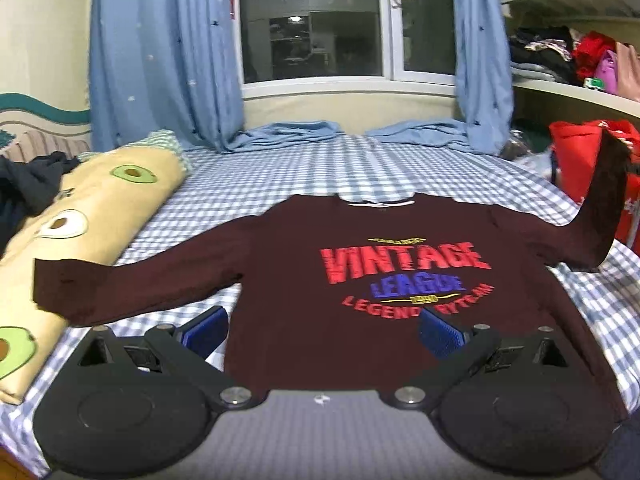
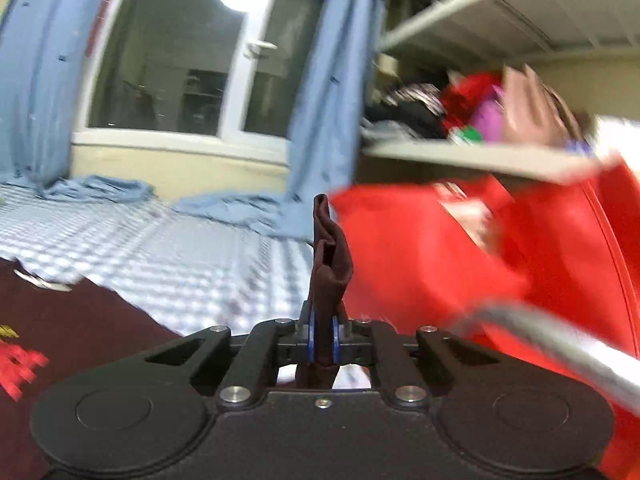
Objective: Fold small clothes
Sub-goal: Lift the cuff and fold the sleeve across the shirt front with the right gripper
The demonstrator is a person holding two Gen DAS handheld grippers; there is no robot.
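A maroon long-sleeved shirt (image 1: 360, 280) with red "VINTAGE" lettering lies face up on the checked bed sheet (image 1: 280, 176). Its left sleeve (image 1: 100, 284) lies spread out to the left, partly on a pillow. Its right sleeve (image 1: 600, 216) is lifted up off the bed at the right. My left gripper (image 1: 322, 330) is open above the shirt's lower hem, holding nothing. My right gripper (image 2: 323, 340) is shut on the maroon cuff (image 2: 330, 256) of the right sleeve, which sticks up between the blue pads. The shirt body also shows in the right wrist view (image 2: 60, 328).
A beige avocado-print pillow (image 1: 80, 232) lies along the bed's left side. A red bag (image 1: 576, 152) stands at the bed's right edge and fills the right wrist view (image 2: 460, 248). Blue curtains (image 1: 160, 52) and a window are behind. Shelves with clothes (image 1: 560, 52) are at the right.
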